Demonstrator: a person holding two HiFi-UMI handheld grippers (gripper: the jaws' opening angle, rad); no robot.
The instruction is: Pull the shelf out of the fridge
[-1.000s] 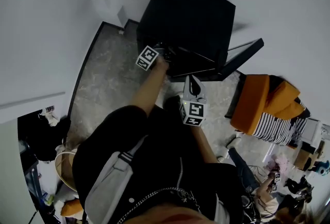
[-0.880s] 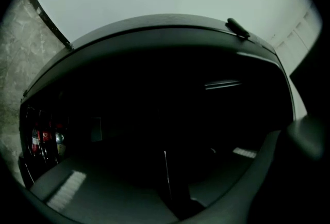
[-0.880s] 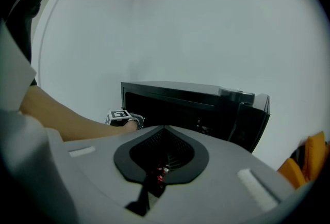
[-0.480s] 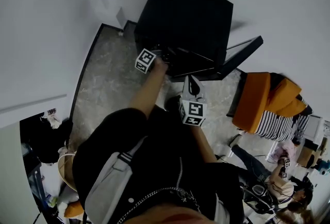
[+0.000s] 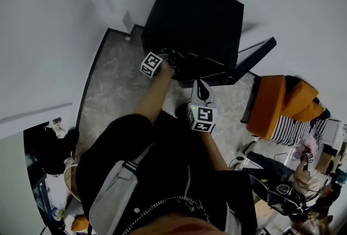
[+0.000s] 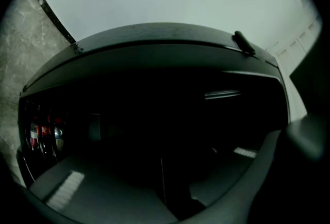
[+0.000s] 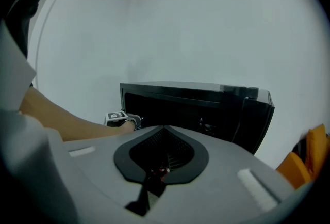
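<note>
Black fridge (image 5: 195, 17) upper centre hides the shelf in its dark mouth; left gripper (image 6: 172, 192) reaches in for it, jaws just opened part-way, nothing clearly gripped, right gripper (image 7: 164, 132) waiting mid-frame, closed, empty.

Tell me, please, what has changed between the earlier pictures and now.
The left gripper, at the mouth of the fridge, has just been opening its jaws. They stand apart, and it is too dark to tell whether anything is between them. A person in the background at the lower right has shifted. The right gripper stayed shut and held back, and the fridge door stayed open.
</note>
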